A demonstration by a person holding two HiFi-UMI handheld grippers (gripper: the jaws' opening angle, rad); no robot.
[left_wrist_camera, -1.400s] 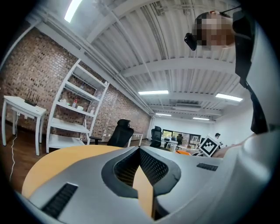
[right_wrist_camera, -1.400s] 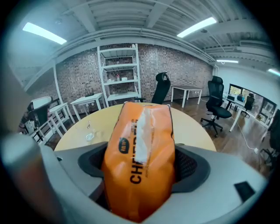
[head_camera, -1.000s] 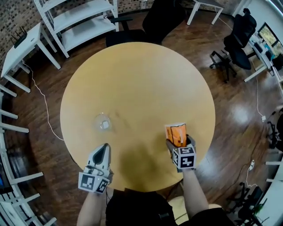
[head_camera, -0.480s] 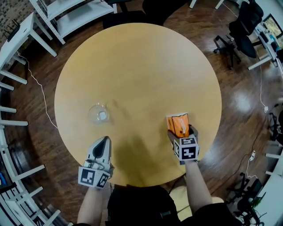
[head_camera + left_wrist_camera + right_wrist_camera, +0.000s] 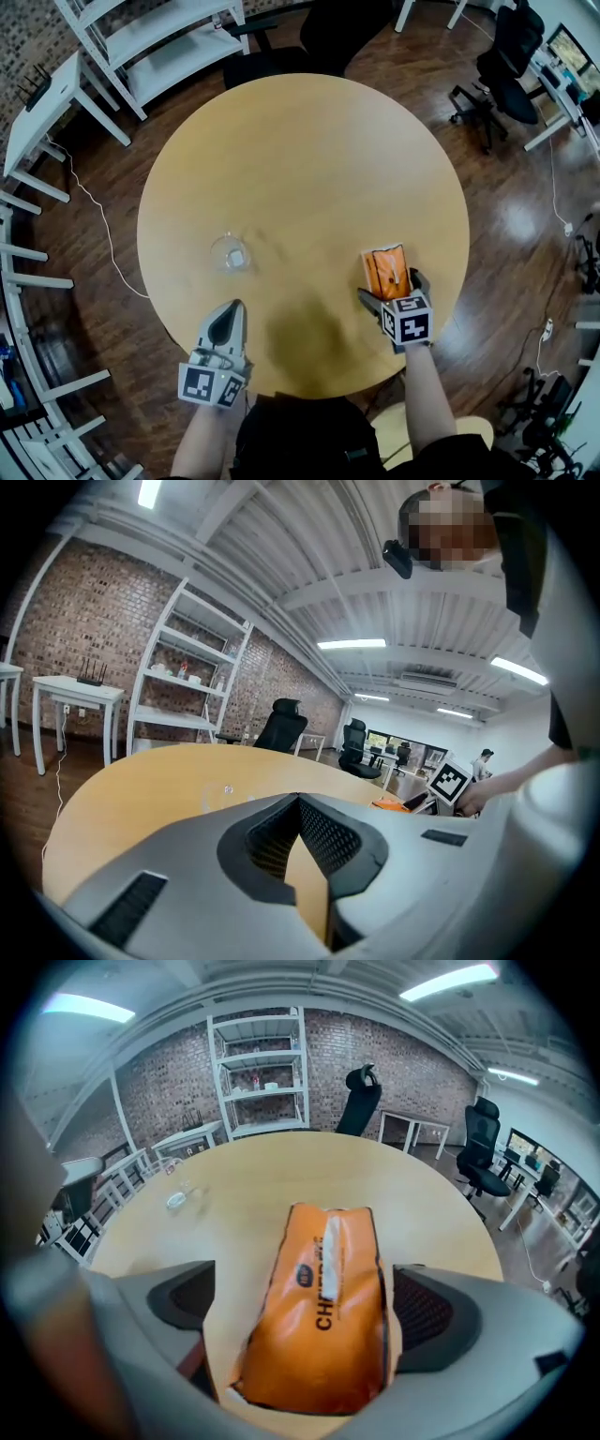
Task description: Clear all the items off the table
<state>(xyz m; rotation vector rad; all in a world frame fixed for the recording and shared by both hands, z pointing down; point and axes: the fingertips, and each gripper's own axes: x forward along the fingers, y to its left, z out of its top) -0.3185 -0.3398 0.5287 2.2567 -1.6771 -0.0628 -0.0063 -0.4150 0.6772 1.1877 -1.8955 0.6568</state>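
- Head view: round table [image 5: 300, 169] has two items left on it, so clearing is not yet done.
- Pouch [image 5: 385, 271]: orange, lying flat near the table's near-right edge, between the jaws of the right gripper [image 5: 391, 286].
- Right gripper view: jaws spread wide and have just been opening. The pouch [image 5: 323, 1307] sits between them with a gap each side, so the pads are not pressing it.
- Glass [image 5: 231, 253]: clear and small, near the near-left edge, just beyond the left gripper [image 5: 225, 323] and not touched.
- Left gripper view: jaws together with nothing between them, level over the near-left edge.
- Step, my guess: lining up the grab on the pouch.
- Next move calls for closing on the pouch's sides; it looks soft, so squeeze mid-body, then lift it clear of the table.
- Glass after that: the left jaws would need to open first.
- Count: one pouch, one glass, one table, two grippers.
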